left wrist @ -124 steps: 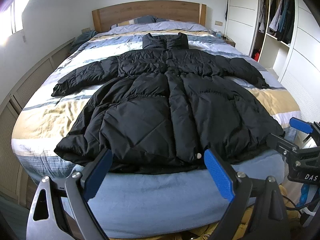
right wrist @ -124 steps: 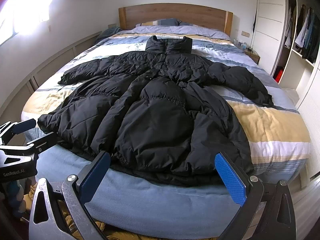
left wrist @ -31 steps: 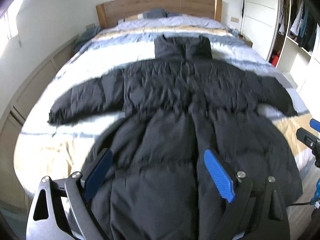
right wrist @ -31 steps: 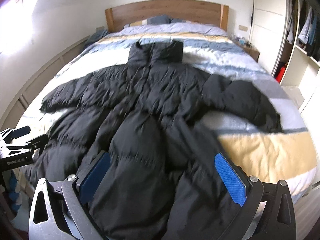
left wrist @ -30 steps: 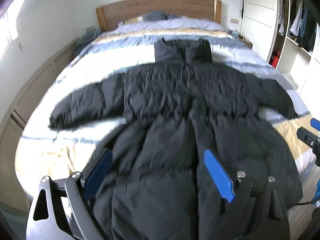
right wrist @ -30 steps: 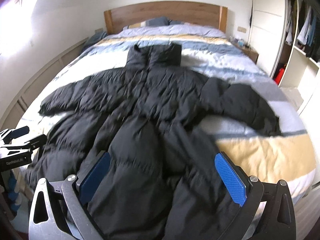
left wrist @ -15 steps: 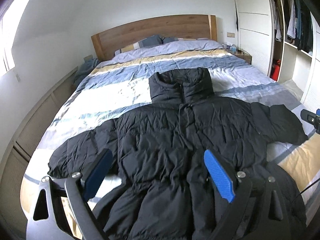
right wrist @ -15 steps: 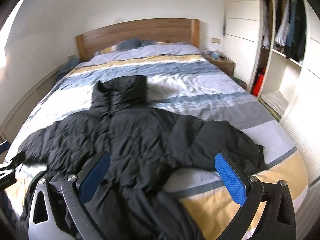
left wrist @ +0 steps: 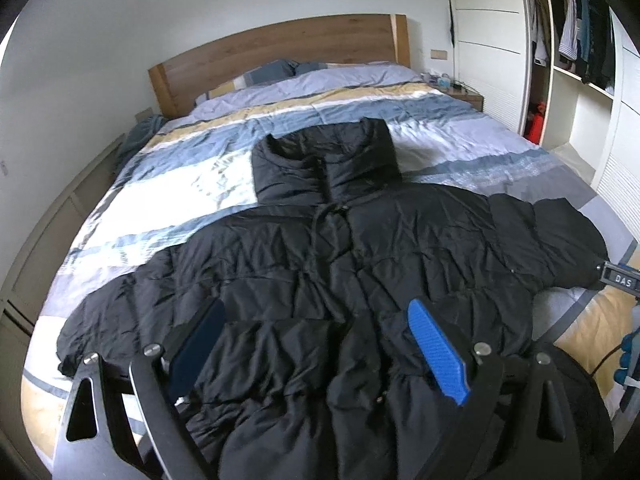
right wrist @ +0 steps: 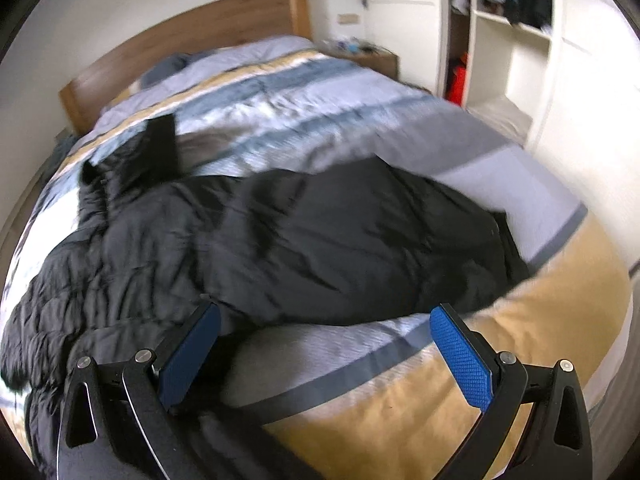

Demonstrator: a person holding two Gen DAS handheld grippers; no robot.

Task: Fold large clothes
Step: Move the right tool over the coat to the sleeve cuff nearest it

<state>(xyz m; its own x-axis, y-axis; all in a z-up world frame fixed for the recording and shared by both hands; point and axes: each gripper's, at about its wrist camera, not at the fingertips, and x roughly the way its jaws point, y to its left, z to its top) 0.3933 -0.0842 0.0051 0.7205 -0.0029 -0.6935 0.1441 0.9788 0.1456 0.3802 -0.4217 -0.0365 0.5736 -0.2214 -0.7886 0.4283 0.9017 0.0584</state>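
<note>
A large black puffer coat (left wrist: 340, 264) lies spread flat, front up, on the striped bed, collar toward the headboard and both sleeves out to the sides. My left gripper (left wrist: 316, 344) hovers open over the coat's waist. My right gripper (right wrist: 324, 344) is open and empty above the bedspread, just short of the coat's right sleeve (right wrist: 360, 236). The right gripper's tip also shows at the right edge of the left wrist view (left wrist: 620, 280), next to the sleeve cuff.
The bed has a blue, white and yellow striped cover (left wrist: 320, 120) and a wooden headboard (left wrist: 280, 52). A white wardrobe with hanging clothes (left wrist: 580, 40) stands to the right. A nightstand (right wrist: 368, 60) is by the headboard. Low panelled wall (left wrist: 60, 216) runs along the left.
Both grippers have moved from the foot of the bed forward over the coat. The right gripper has swung right toward the right sleeve. The coat lies as before.
</note>
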